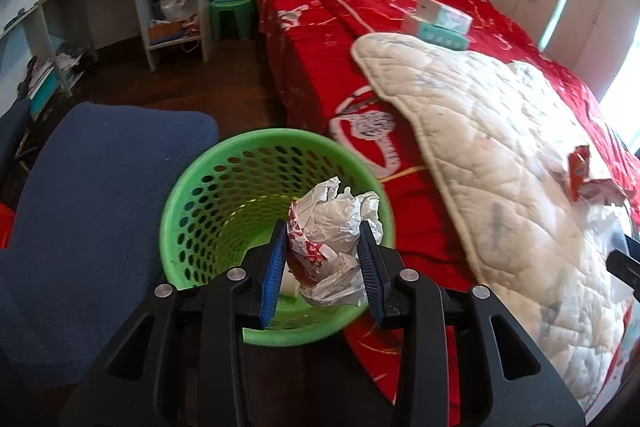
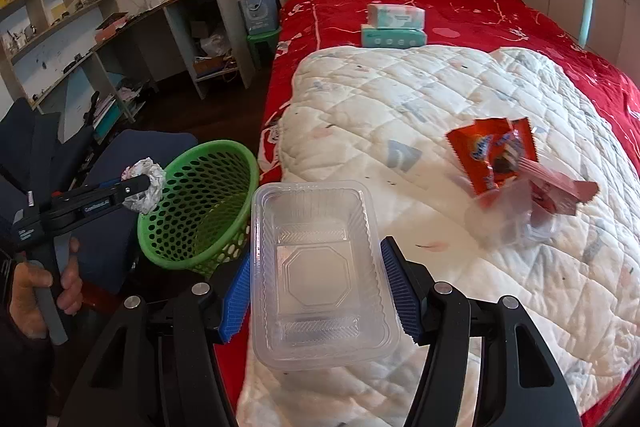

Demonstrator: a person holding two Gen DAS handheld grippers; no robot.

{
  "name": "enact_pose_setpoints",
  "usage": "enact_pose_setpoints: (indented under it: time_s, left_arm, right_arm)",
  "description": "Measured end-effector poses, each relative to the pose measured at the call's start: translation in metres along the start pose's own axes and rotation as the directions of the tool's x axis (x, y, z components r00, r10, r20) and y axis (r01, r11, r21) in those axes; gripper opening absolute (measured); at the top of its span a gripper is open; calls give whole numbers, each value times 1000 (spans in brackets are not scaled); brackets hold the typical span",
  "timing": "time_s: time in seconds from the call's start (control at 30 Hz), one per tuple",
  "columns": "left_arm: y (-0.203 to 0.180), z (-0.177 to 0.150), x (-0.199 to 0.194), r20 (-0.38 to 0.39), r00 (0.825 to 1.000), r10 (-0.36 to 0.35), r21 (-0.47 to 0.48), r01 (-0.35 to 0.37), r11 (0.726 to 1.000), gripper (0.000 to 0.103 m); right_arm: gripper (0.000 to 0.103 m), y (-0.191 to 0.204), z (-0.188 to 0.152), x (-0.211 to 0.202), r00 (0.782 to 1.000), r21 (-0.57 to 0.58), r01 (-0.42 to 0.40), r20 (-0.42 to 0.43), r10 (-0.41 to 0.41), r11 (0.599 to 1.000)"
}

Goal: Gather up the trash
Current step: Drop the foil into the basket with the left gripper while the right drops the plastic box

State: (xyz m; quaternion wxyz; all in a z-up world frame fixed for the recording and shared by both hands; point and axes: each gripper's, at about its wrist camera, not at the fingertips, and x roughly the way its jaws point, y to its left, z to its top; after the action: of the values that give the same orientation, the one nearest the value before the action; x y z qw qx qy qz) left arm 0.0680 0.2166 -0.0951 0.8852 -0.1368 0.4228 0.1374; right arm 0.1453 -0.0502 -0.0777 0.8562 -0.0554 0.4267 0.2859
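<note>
My left gripper (image 1: 324, 239) is shut on a crumpled white and red paper wrapper (image 1: 332, 235) and holds it over the mouth of the green perforated basket (image 1: 188, 203). The right wrist view shows the same wrapper (image 2: 146, 185) just left of the basket's rim (image 2: 224, 147). My right gripper (image 2: 316, 259) is shut on a clear plastic food container (image 2: 320, 267), held over the bed's left edge beside the basket. An orange snack wrapper (image 2: 492, 155), a pink wrapper (image 2: 560, 183) and a clear plastic piece (image 2: 508, 223) lie on the white quilt (image 2: 400, 107).
The basket stands on the floor between a blue chair (image 1: 100, 187) and the red-covered bed (image 1: 320, 27). Two tissue packs (image 2: 394, 25) sit stacked on the bed. A cluttered desk and shelves (image 2: 100, 39) line the left wall, with a green stool (image 1: 232, 15) by the headboard.
</note>
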Motion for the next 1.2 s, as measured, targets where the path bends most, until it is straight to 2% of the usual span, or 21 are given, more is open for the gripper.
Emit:
enact_pose_setpoints:
  time_s: [0.07, 0.13, 0.17, 0.2, 0.43, 0.73, 1.2]
  left_arm:
    - [7, 1, 3, -4, 1000, 5, -12, -5, 1000, 38]
    - [13, 1, 7, -14, 1000, 5, -23, -6, 1000, 45]
    - [17, 1, 9, -25, 1000, 6, -38, -7, 999, 61]
    - [20, 1, 9, -22, 1000, 9, -48, -10, 999, 67]
    - [39, -4, 2, -9, 1000, 4, -99, -5, 995, 67]
    - [61, -12, -33, 48, 998, 39, -153, -31, 988, 67]
    - [102, -20, -59, 89, 993, 82, -251, -57, 966, 67]
  right_arm:
    - [59, 7, 3, 3, 1000, -6, -7, -2, 7, 1000]
    - [59, 11, 5, 7, 1000, -10, -14, -5, 14, 1000]
    - [59, 14, 6, 9, 1000, -14, -18, -6, 18, 1000]
    - [59, 17, 7, 10, 1000, -17, -19, -7, 19, 1000]
    - [59, 37, 15, 23, 999, -41, -49, -21, 48, 998]
    - [59, 72, 28, 47, 995, -94, -93, -47, 89, 991]
    - [59, 142, 47, 112, 981, -133, -166, -122, 150, 977]
